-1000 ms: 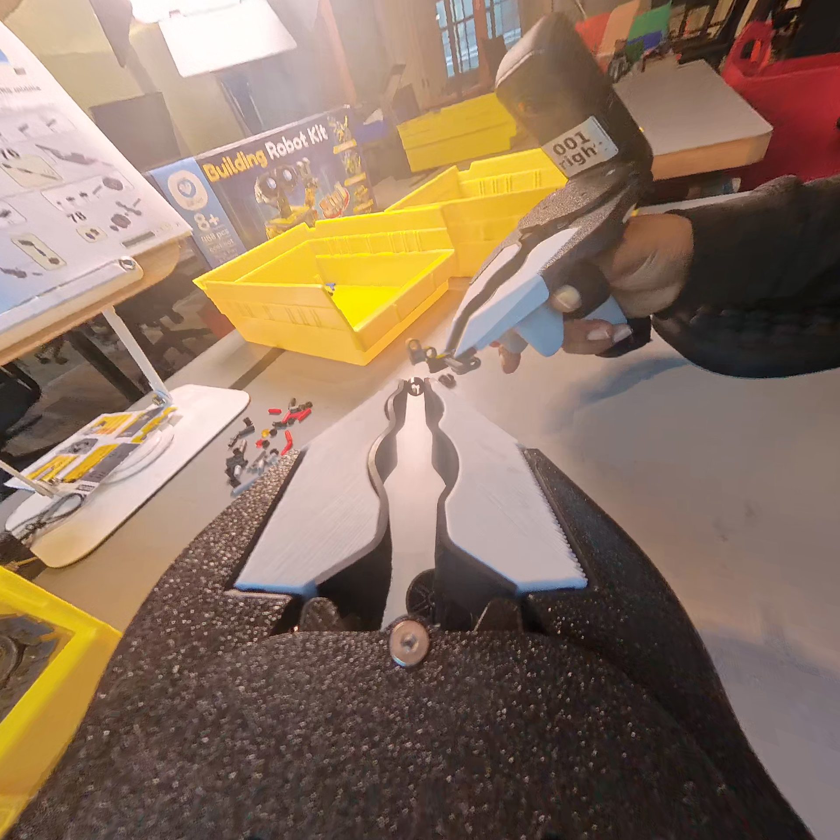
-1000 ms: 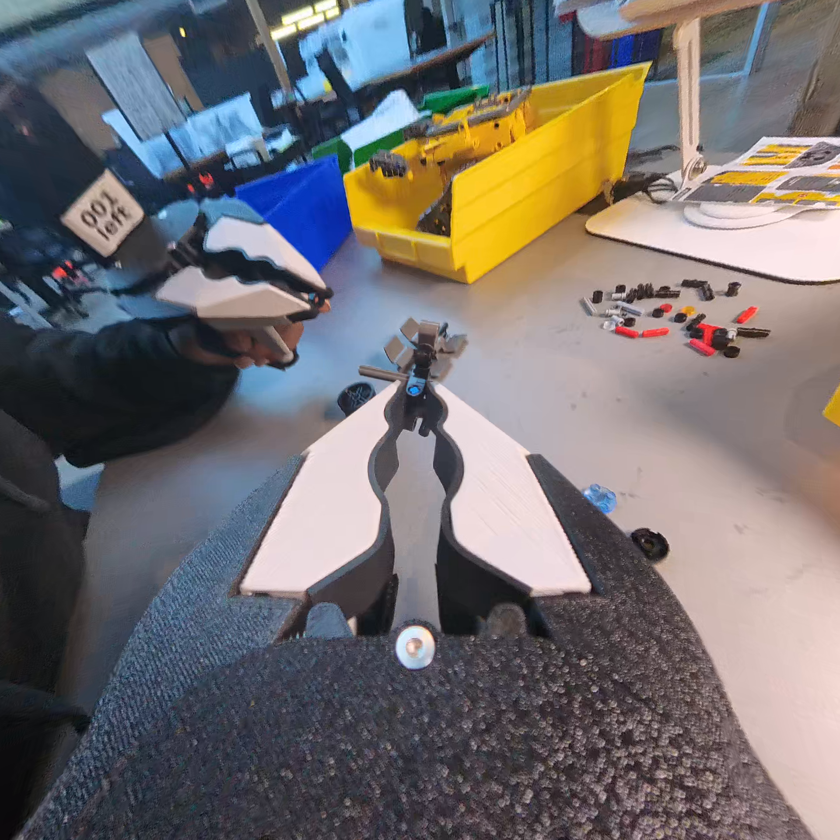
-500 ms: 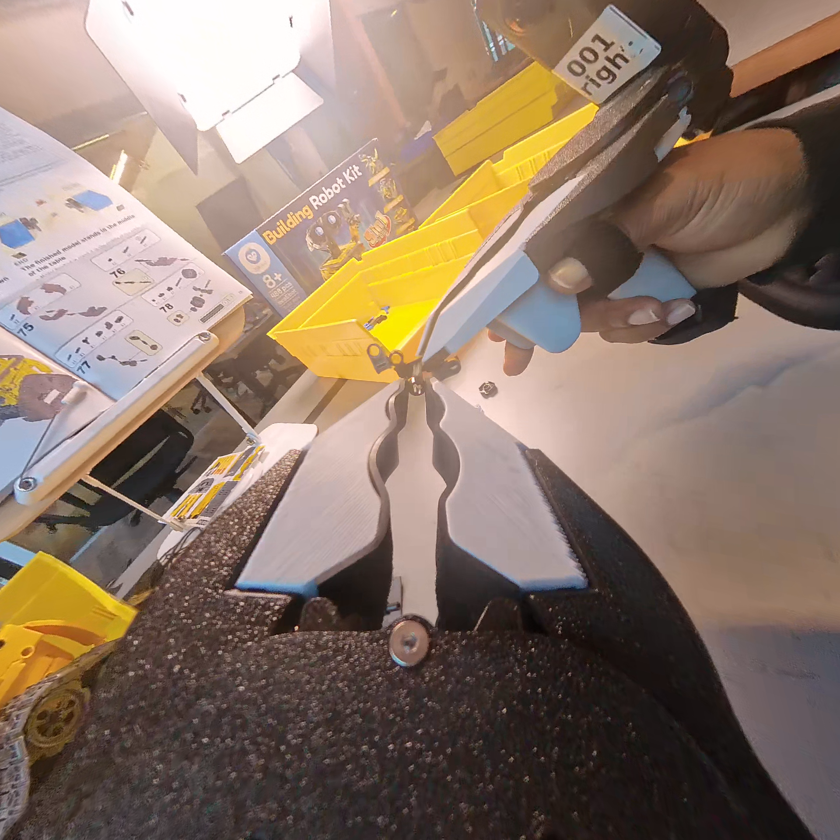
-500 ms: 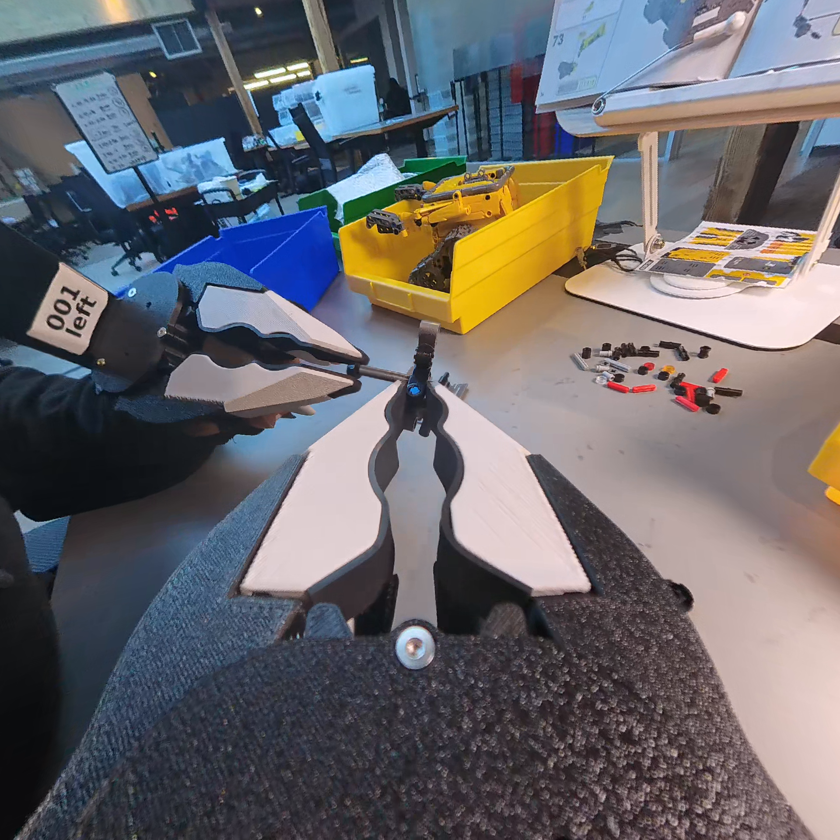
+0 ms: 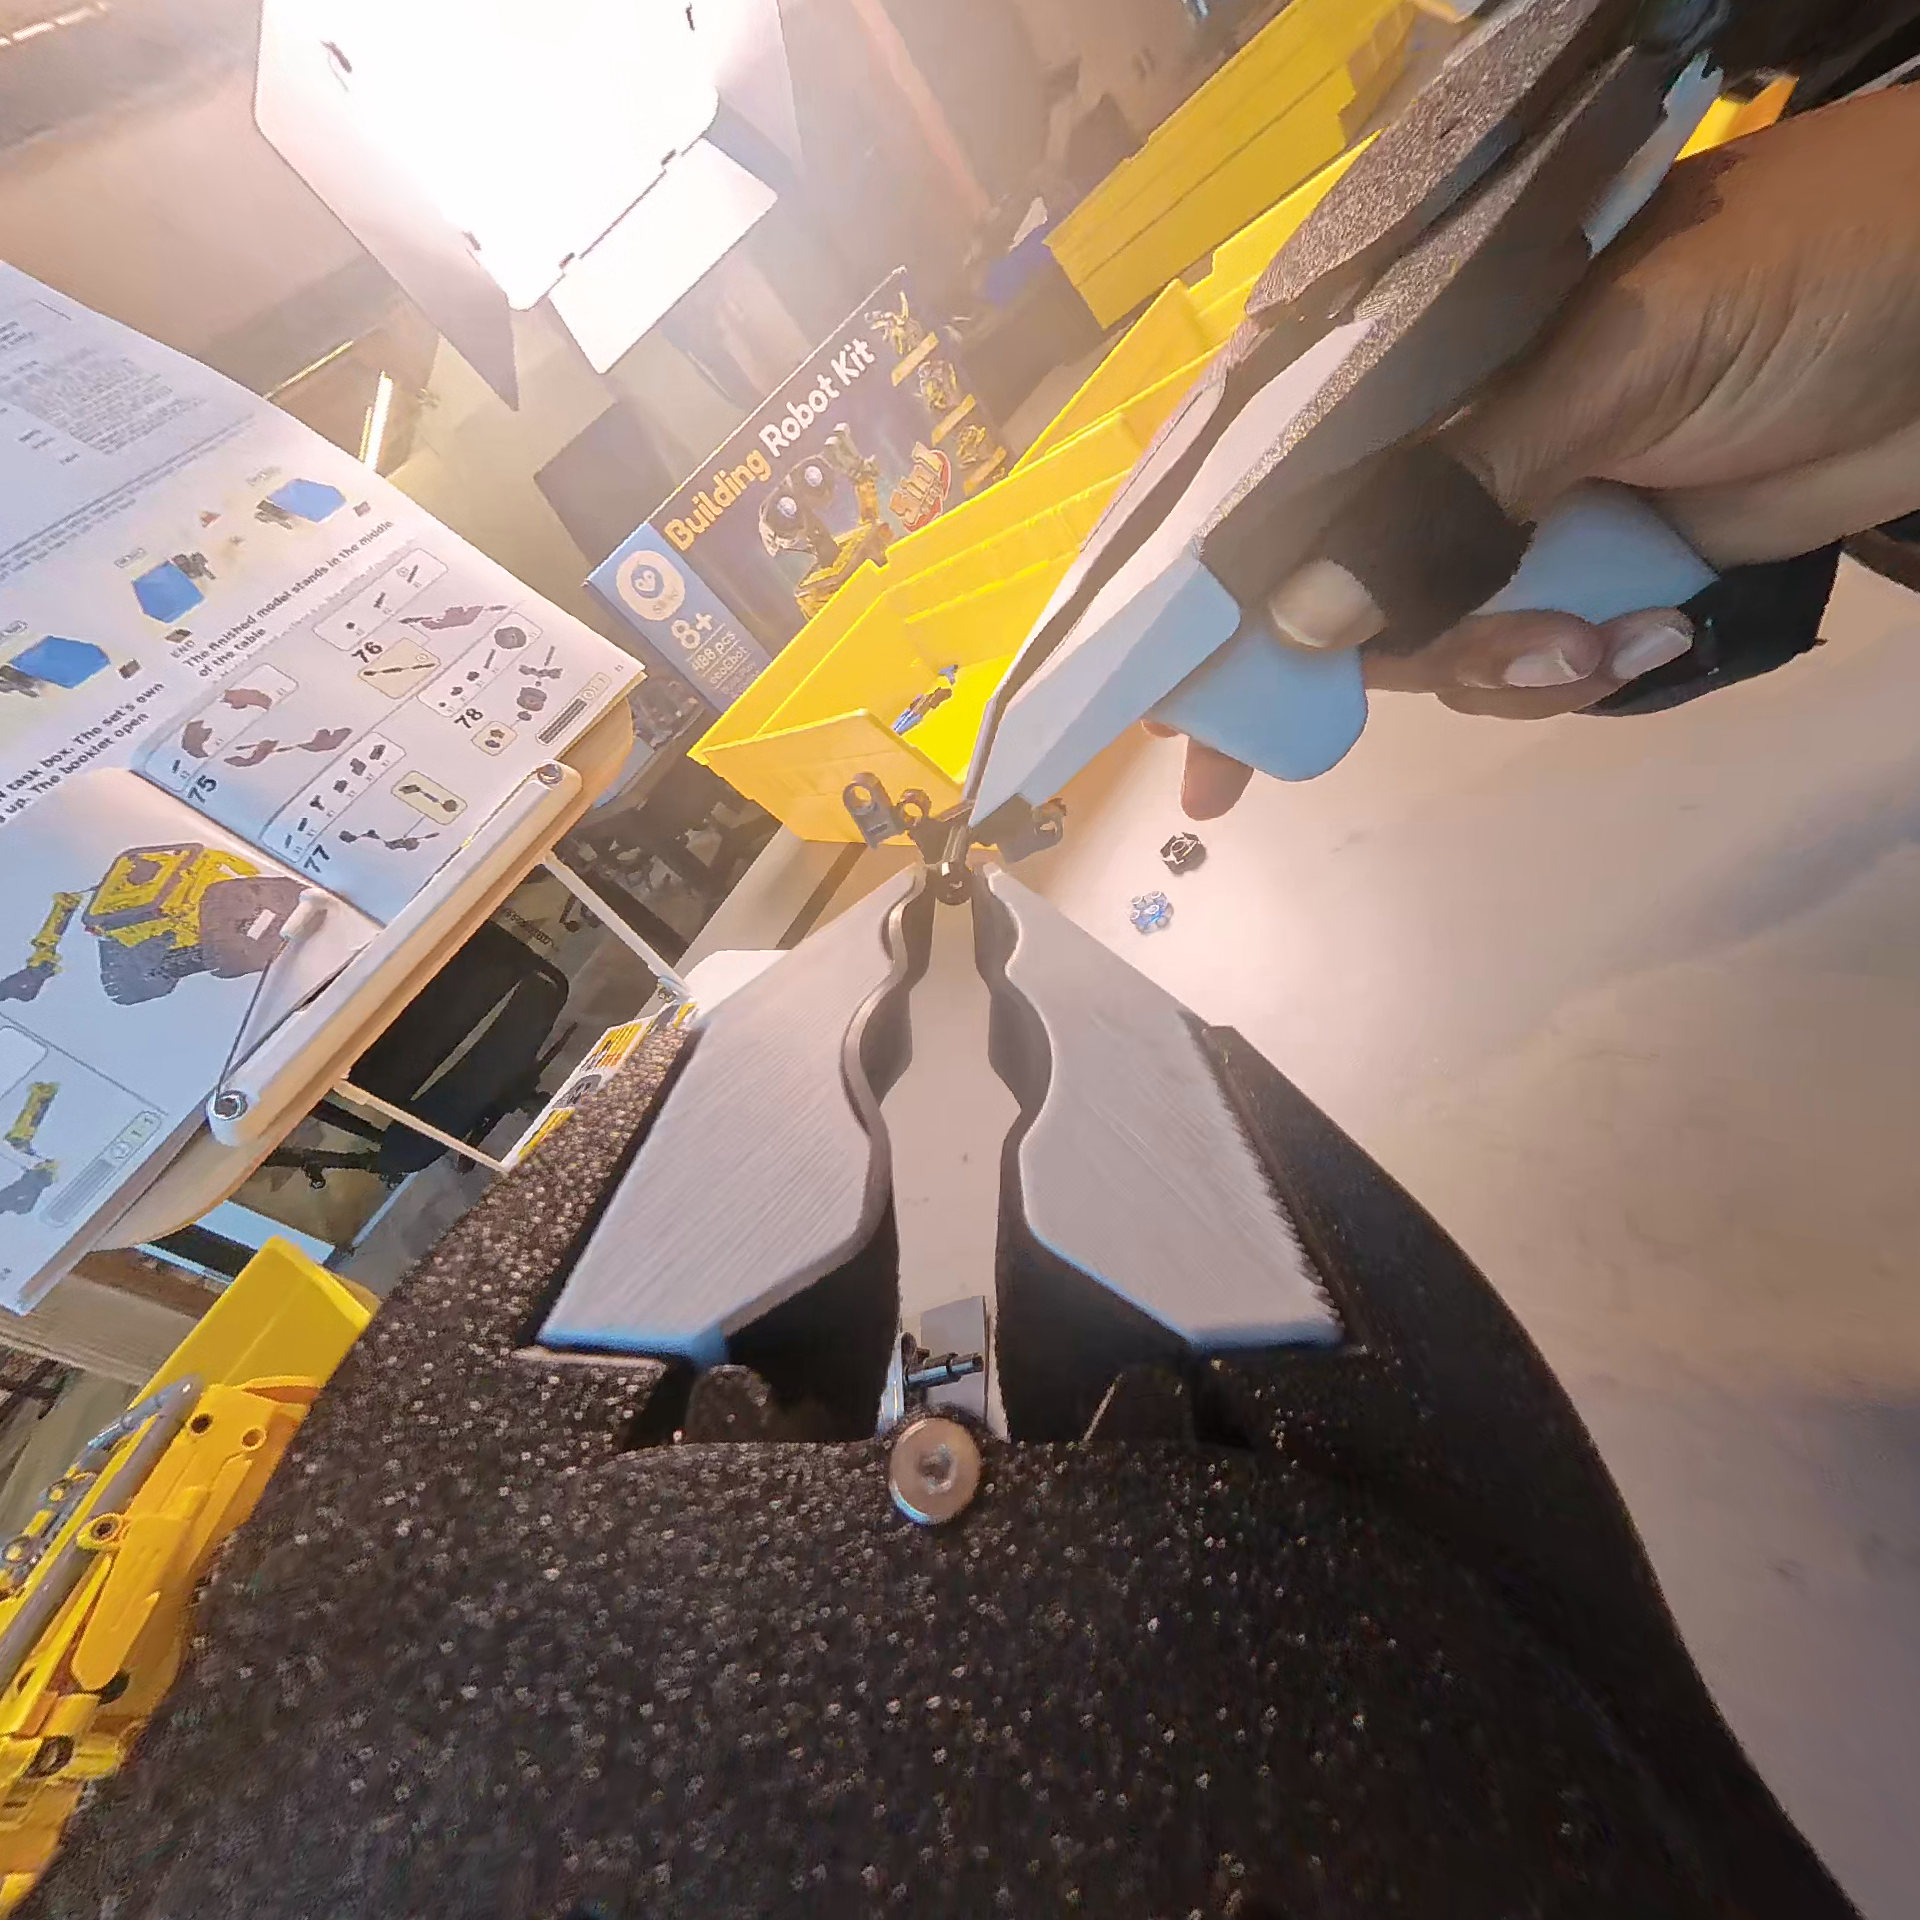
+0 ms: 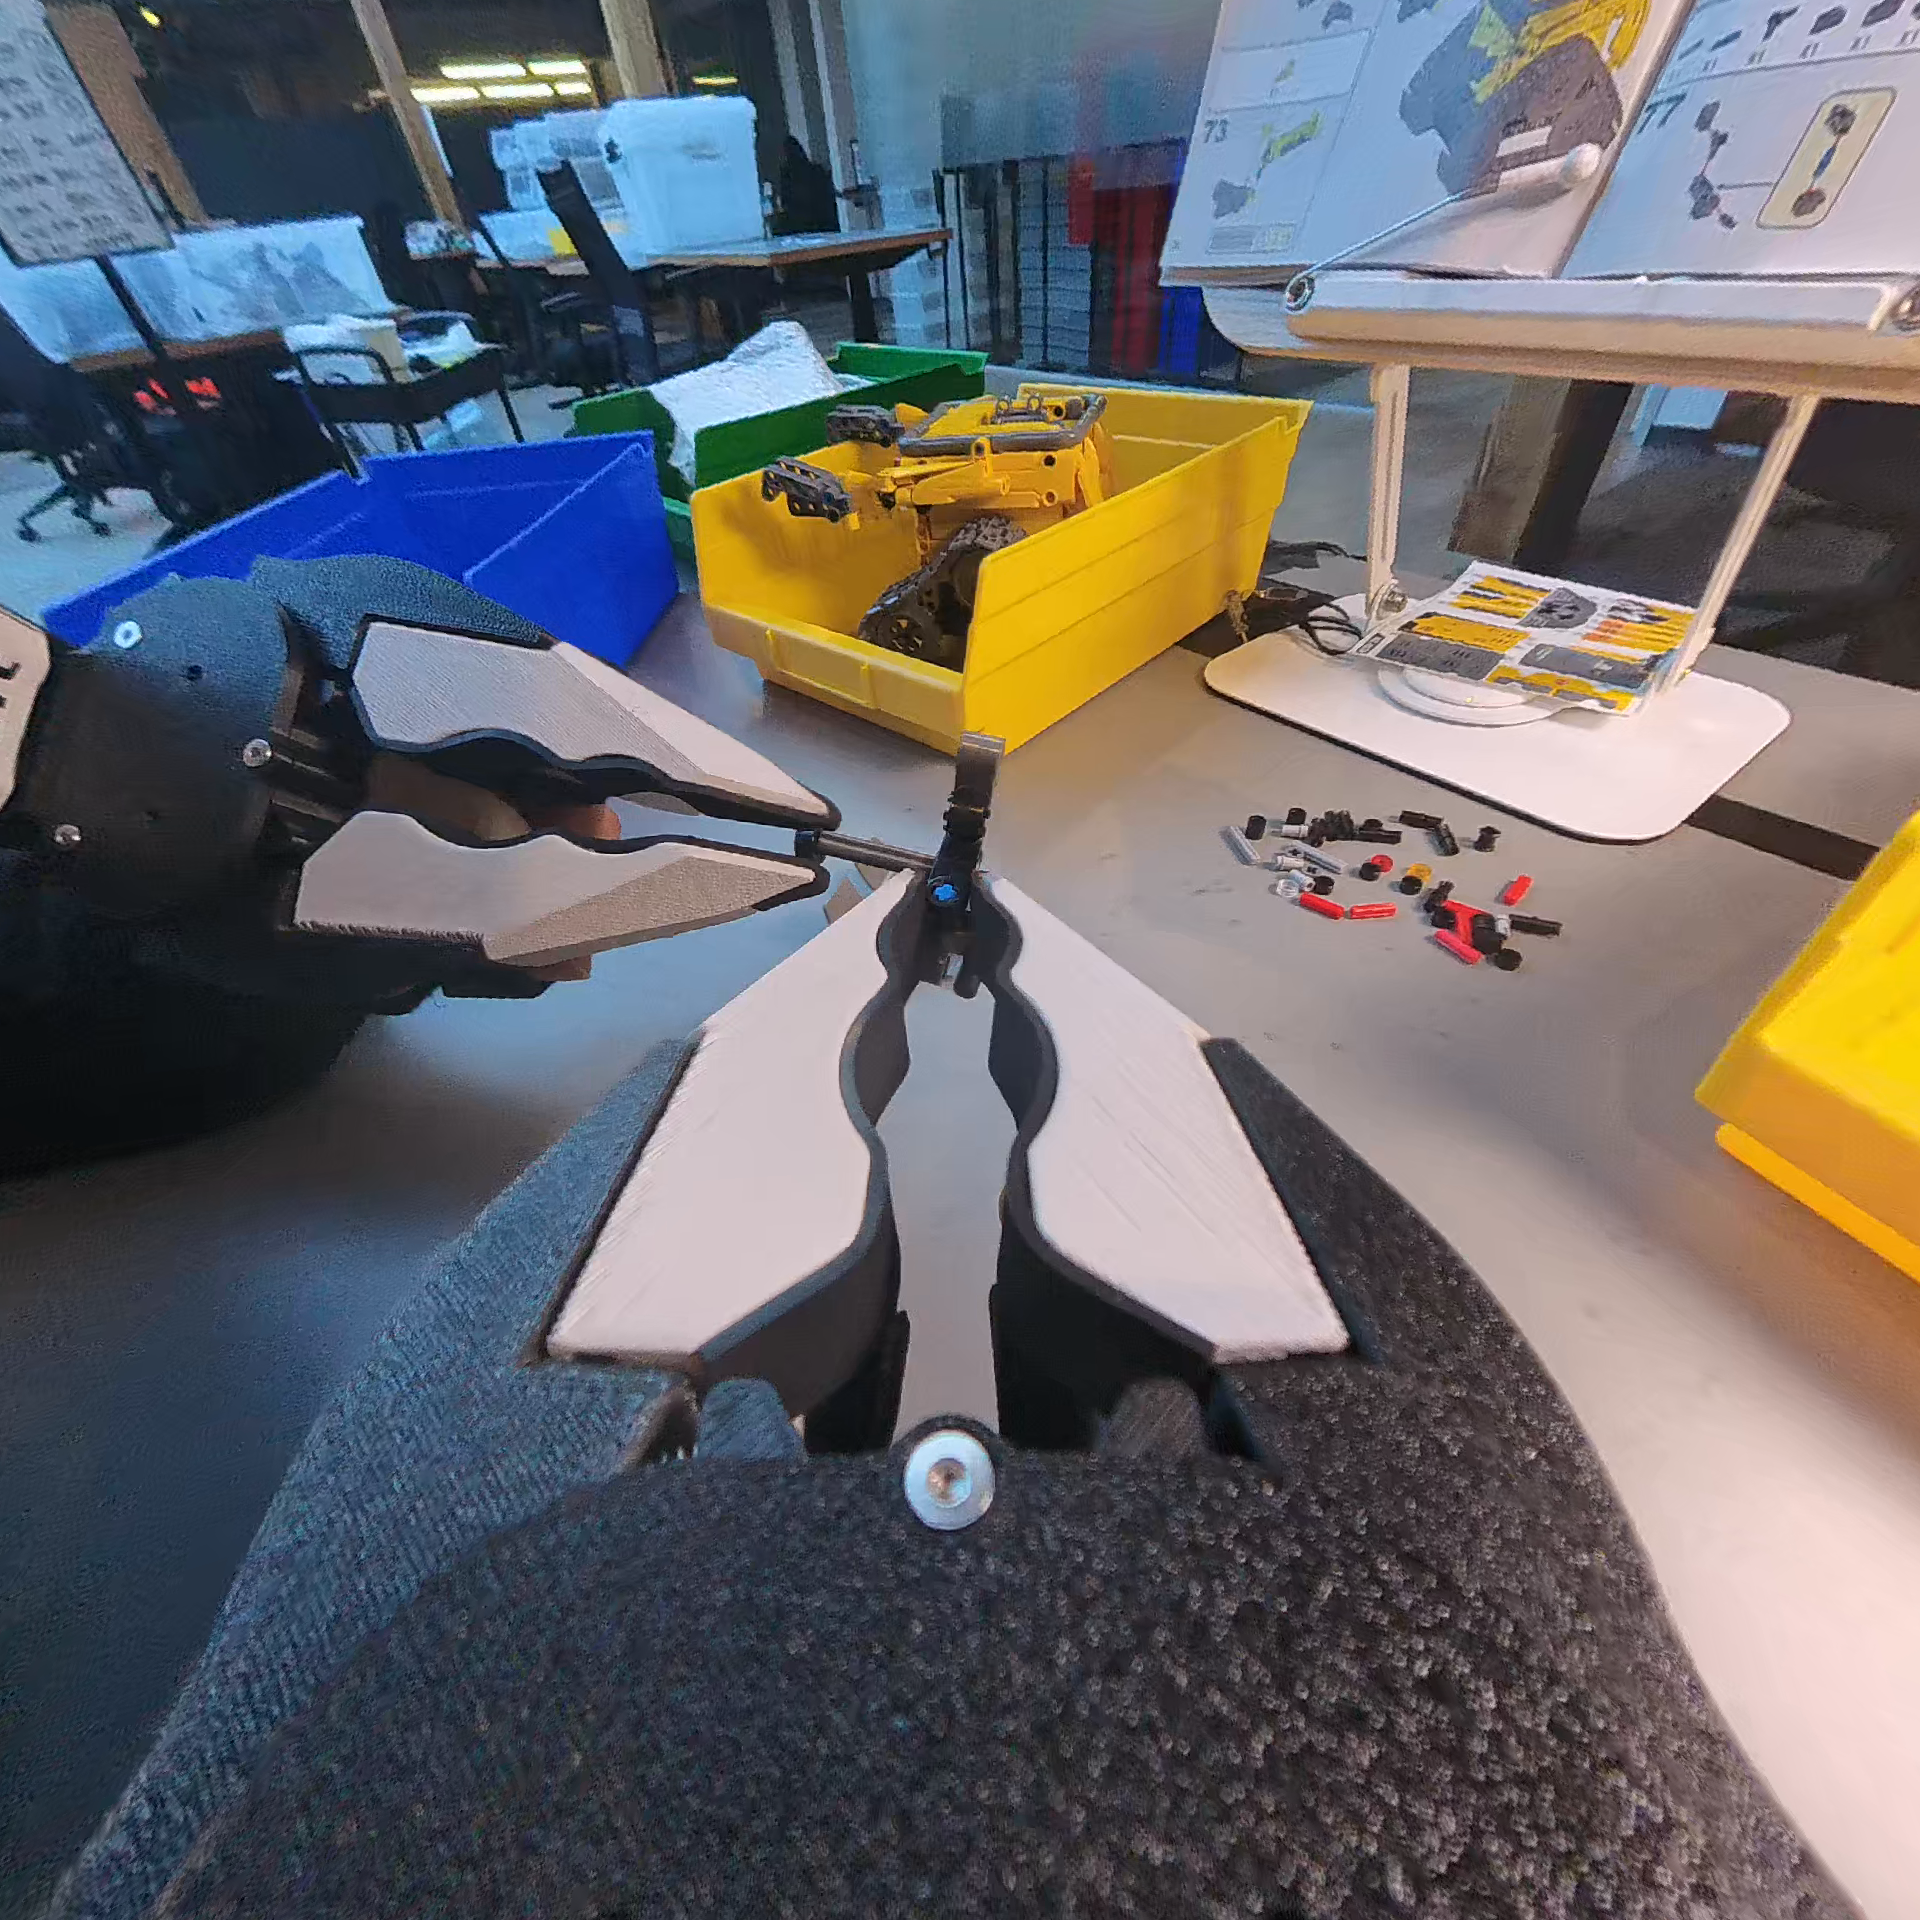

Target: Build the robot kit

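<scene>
The right tool (image 6: 948,914) was clamped on a small dark assembly of building pieces (image 6: 961,831), held upright above the grey worktop (image 6: 1351,1091). From the left, the left tool (image 6: 816,852) was closed on a thin dark axle (image 6: 868,854) that met the assembly (whether it was seated in a hole, I could not tell). To the right lay a scatter of small black and red parts (image 6: 1392,883); farther off stood a yellow bin (image 6: 1039,613) holding a yellow model (image 6: 977,468).

Speckled black tongs (image 6: 948,914) body, pale ribbed fingers (image 6: 1132,1164), silver screw (image 6: 948,1475); sleeve (image 6: 156,1039) seemingly black.
</scene>
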### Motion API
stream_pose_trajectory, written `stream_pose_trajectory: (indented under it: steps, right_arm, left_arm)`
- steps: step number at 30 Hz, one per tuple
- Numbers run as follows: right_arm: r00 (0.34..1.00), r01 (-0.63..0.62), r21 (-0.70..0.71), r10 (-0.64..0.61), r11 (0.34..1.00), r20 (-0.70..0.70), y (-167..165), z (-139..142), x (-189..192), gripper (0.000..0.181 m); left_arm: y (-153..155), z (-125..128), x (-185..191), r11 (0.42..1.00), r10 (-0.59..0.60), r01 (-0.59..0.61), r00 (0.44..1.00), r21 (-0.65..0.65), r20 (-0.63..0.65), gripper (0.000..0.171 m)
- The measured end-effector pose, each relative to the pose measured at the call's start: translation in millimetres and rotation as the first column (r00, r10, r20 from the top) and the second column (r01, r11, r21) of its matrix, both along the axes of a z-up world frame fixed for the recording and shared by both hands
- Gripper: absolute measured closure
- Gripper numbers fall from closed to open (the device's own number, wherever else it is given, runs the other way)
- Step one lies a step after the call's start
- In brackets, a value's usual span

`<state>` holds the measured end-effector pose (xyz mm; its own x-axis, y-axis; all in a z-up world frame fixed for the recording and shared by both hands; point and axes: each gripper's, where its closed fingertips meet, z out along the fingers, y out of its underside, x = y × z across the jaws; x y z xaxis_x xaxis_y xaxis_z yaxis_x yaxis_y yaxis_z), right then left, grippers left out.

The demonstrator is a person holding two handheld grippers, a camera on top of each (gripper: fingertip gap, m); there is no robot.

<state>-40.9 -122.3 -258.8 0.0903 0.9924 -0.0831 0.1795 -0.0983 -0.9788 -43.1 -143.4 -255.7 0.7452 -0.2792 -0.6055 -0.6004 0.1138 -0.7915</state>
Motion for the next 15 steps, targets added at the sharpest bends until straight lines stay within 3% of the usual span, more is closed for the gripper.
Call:
stream_pose_trajectory:
  steps: [8, 15]
  right_arm:
    - [0.999, 0.013, 0.150, -0.019, 0.989, 0.045, 1, -2, 1, 0.173]
    - [0.991, -0.073, 0.018, 0.071, 0.997, 0.111, -5, -17, 3, 0.173]
  left_arm:
    - [0, -4, 1, 0.999, -0.020, 0.022, 0.999, -0.050, 0.030, 0.166]
    - [-5, -18, 4, 0.999, -0.034, 0.042, 0.954, 0.021, -0.299, 0.166]
